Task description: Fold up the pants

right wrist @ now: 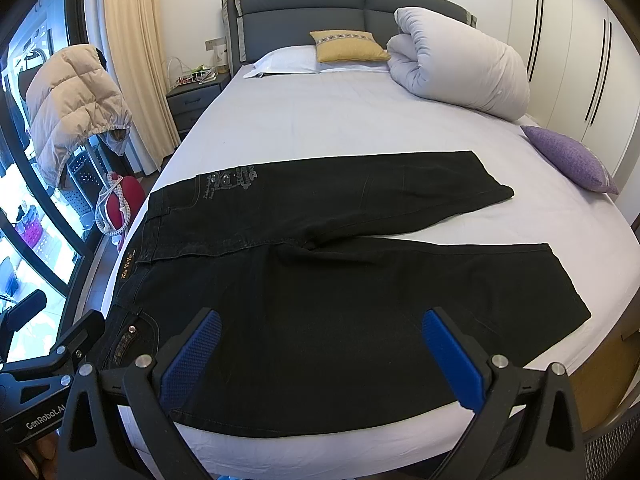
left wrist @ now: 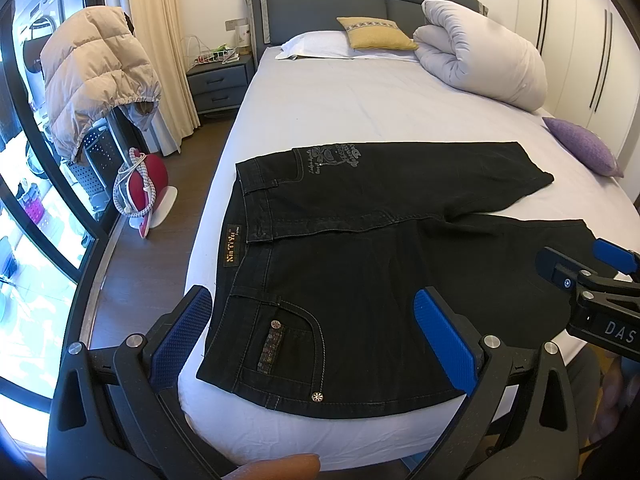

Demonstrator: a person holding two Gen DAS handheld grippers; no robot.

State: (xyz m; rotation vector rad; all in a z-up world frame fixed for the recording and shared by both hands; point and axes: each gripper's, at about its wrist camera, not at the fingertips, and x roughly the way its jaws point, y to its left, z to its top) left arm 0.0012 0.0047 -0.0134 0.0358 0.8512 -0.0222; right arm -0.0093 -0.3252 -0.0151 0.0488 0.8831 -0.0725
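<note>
Black jeans [left wrist: 360, 248] lie flat across the foot of the bed, waistband to the left and both legs spread out to the right. In the right wrist view the same jeans [right wrist: 340, 300] fill the near half of the sheet. My left gripper [left wrist: 316, 336] hovers open above the near pocket and hip, with nothing between its blue pads. My right gripper [right wrist: 320, 360] is open above the near leg's thigh, also holding nothing. The right gripper's body [left wrist: 592, 284] shows at the right edge of the left wrist view.
The bed [left wrist: 360, 92] has a lilac sheet. A rolled duvet [left wrist: 480, 48], a yellow cushion [left wrist: 376, 32] and a white pillow [left wrist: 316, 44] lie at its head, a purple cushion [left wrist: 584, 146] at the right edge. A nightstand [left wrist: 220, 80], an iron [left wrist: 140, 188] and a puffer jacket [left wrist: 92, 72] stand left.
</note>
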